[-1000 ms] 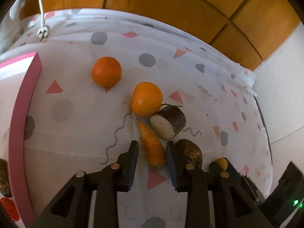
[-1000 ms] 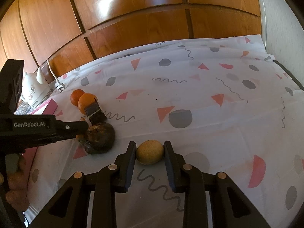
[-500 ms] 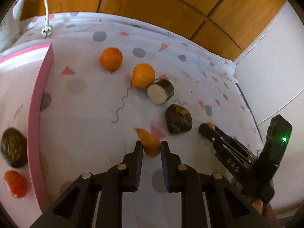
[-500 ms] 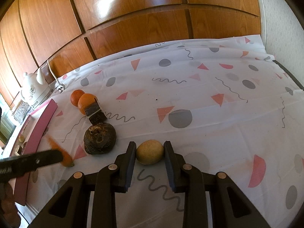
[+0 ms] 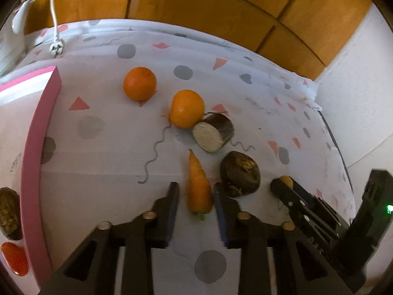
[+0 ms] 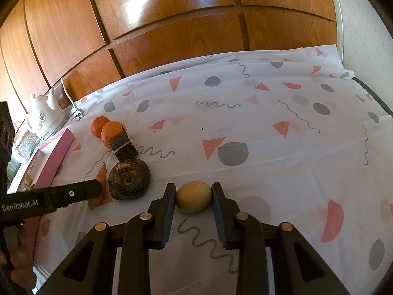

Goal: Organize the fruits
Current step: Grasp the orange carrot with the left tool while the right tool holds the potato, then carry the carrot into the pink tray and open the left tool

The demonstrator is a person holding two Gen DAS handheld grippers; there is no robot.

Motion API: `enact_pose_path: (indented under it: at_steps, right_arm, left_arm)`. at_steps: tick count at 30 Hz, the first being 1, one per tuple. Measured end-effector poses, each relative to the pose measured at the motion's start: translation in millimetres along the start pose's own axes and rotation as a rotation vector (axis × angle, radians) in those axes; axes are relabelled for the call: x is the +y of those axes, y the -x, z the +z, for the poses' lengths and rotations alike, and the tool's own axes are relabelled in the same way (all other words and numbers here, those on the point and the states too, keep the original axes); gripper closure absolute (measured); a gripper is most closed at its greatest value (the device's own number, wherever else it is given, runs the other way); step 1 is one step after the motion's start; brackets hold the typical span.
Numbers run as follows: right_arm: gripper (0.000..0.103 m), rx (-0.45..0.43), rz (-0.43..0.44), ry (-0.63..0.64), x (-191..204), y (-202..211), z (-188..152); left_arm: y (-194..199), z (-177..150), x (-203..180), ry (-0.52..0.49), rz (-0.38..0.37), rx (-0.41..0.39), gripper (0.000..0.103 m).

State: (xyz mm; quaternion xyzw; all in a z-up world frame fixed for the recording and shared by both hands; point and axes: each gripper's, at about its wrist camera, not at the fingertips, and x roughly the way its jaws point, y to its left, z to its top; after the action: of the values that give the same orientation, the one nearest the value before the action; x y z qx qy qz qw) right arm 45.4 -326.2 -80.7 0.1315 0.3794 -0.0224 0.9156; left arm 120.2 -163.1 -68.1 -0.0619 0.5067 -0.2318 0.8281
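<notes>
carrot [image 5: 199,186] between left tool [image 5: 196,196] fingers | taro [image 5: 240,174] just right
</notes>
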Motion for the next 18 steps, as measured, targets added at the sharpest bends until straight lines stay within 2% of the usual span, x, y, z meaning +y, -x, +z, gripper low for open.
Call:
enact_pose_path:
  at_steps: [5, 8, 12, 18]
  right_arm:
    - [0.073, 0.000, 0.000, 0.000, -0.2, 0.1, 0.4]
    - [0.073, 0.000, 0.000, 0.000, -0.1, 0.2, 0.5]
    - [0.073, 0.000, 0.000, 0.000, 0.0, 0.5, 0.5]
    - [0.073, -0.001, 0.003, -0.004, 0.2, 0.8, 0.1]
  left_arm:
    - [3.2, -5.1, -8.4, -0.057, 0.021, -0.023, 0.083]
    - [1.2, -2.7, -7.2, -0.052, 0.017, -0.012, 0.079]
    - [-3.7, 3.6, -5.2, -0.017, 0.007, 0.003, 0.078]
    - [-6.6, 4.6, -11.4, -0.047, 0.019, -0.006, 0.078]
